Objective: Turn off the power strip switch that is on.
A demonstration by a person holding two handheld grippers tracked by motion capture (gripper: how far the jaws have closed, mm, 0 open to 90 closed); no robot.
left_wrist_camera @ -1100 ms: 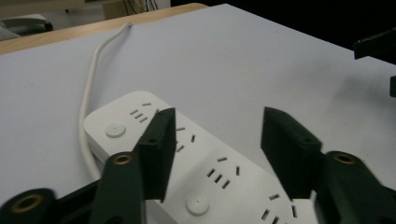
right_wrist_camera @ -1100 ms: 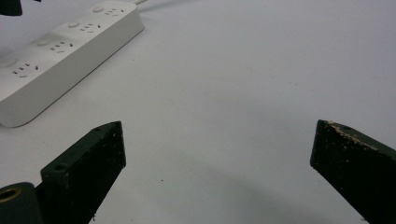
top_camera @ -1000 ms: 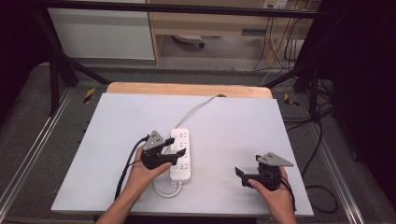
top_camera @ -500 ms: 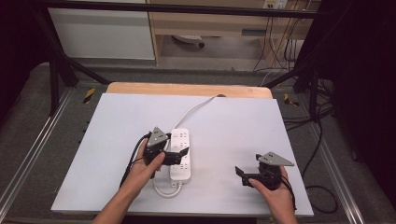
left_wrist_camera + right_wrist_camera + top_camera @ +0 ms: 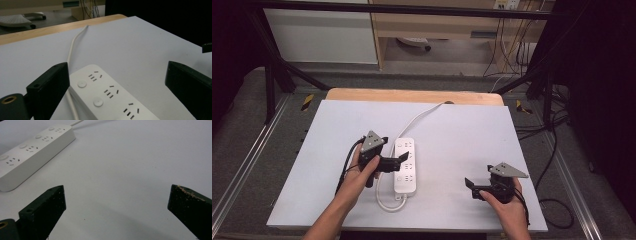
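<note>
The white power strip lies flat near the middle of the table, its cord running off to the far edge. The left gripper has just been opening and now sits wide apart over the strip, pinching nothing. The right gripper is spread too, well to the strip's right; if the left one drops crooked, it could shove the strip sideways or snag the cord.

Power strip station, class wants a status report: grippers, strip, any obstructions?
Left gripper jaws just opened wide, straddling the white power strip, no grip. Right gripper open, empty, over bare table. Strip flat, its cable trailing to far edge. Nothing in the way.
</note>
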